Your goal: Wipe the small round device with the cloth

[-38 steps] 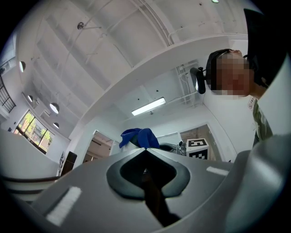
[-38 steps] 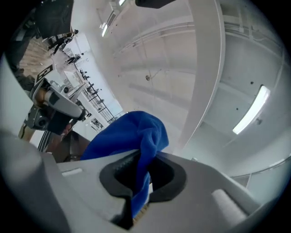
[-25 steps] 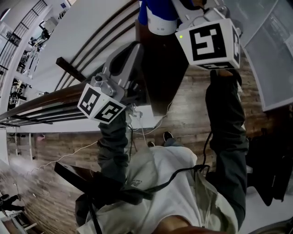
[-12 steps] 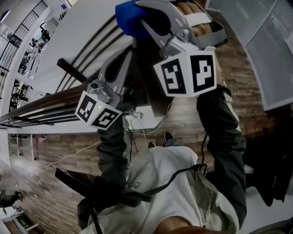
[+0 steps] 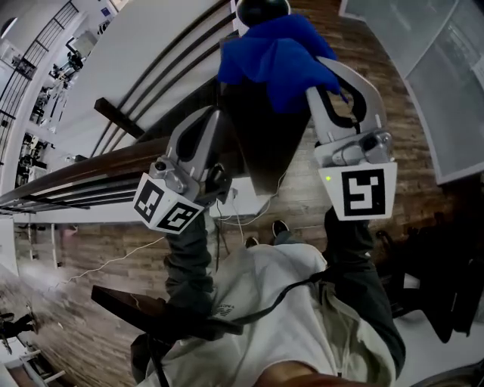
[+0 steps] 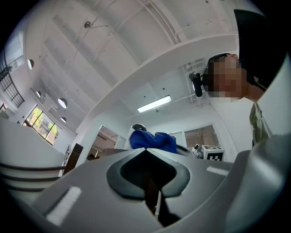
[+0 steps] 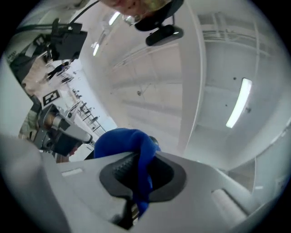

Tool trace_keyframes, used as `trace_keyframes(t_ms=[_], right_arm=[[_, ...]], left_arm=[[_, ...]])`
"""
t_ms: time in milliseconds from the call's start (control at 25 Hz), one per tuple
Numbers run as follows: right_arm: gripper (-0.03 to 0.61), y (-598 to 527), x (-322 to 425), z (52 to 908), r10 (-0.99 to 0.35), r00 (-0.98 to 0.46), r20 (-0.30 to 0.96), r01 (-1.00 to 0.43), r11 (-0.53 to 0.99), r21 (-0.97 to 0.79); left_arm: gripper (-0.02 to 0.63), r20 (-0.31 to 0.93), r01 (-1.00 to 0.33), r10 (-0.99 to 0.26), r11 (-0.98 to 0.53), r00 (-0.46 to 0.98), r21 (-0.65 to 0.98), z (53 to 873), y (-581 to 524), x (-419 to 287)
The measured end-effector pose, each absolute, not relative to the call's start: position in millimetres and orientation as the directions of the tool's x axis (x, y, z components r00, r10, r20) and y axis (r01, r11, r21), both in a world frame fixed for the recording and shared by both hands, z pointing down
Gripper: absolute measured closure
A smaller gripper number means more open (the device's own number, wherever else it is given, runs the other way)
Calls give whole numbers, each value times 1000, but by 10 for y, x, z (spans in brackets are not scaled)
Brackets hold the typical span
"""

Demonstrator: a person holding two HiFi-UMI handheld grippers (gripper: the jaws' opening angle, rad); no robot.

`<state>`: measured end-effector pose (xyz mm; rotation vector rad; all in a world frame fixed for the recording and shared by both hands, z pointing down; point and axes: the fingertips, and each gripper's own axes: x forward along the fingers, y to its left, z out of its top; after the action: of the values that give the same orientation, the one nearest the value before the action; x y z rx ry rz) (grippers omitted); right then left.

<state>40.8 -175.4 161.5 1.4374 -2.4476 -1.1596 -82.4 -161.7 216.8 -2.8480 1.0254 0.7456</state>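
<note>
The small round device (image 5: 261, 8), a black dome on a white body, stands at the far end of a dark table (image 5: 255, 155). A blue cloth (image 5: 277, 57) lies bunched against its near side, and my right gripper (image 5: 321, 69) is shut on it. The right gripper view has the cloth (image 7: 122, 144) pinched between the jaws, with a sliver of the device (image 7: 153, 140) behind it. My left gripper (image 5: 217, 109) hangs to the left of the table, shut with nothing seen in it. Over its jaws (image 6: 146, 152) the cloth (image 6: 153, 140) and the device's top (image 6: 138, 128) are visible.
Long dark wooden rails (image 5: 91, 172) run along the left. Thin white cables (image 5: 236, 214) trail over the wood floor below the table. A grey mesh panel (image 5: 454, 91) stands at the right. My own shoe (image 5: 277, 225) and torso fill the lower middle.
My right gripper has drawn back toward me, its marker cube dropping lower, and the cloth has slid from the upper left to just below the device. The left gripper has hardly moved.
</note>
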Motion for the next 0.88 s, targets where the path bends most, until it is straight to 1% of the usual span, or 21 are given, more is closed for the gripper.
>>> trace_keyframes(t_ms=[120, 280, 640, 880], right_arm=[[546, -1617, 653, 1737, -787, -501, -360, -829, 317, 460], [546, -1511, 933, 1955, -808, -446, -384, -888, 344, 306], [546, -1315, 1172, 2133, -827, -381, -413, -924, 323, 206], [546, -1319, 1105, 2250, -839, -392, -378, -920, 346, 185]], left_arm=[[611, -435, -589, -595, -791, 676, 166, 2258, -1598, -801], [611, -418, -550, -581, -809, 698, 206, 2396, -1604, -670], [611, -408, -497, -552, -833, 727, 243, 2586, -1552, -457], [611, -389, -484, -550, -835, 739, 261, 2625, -1547, -440]])
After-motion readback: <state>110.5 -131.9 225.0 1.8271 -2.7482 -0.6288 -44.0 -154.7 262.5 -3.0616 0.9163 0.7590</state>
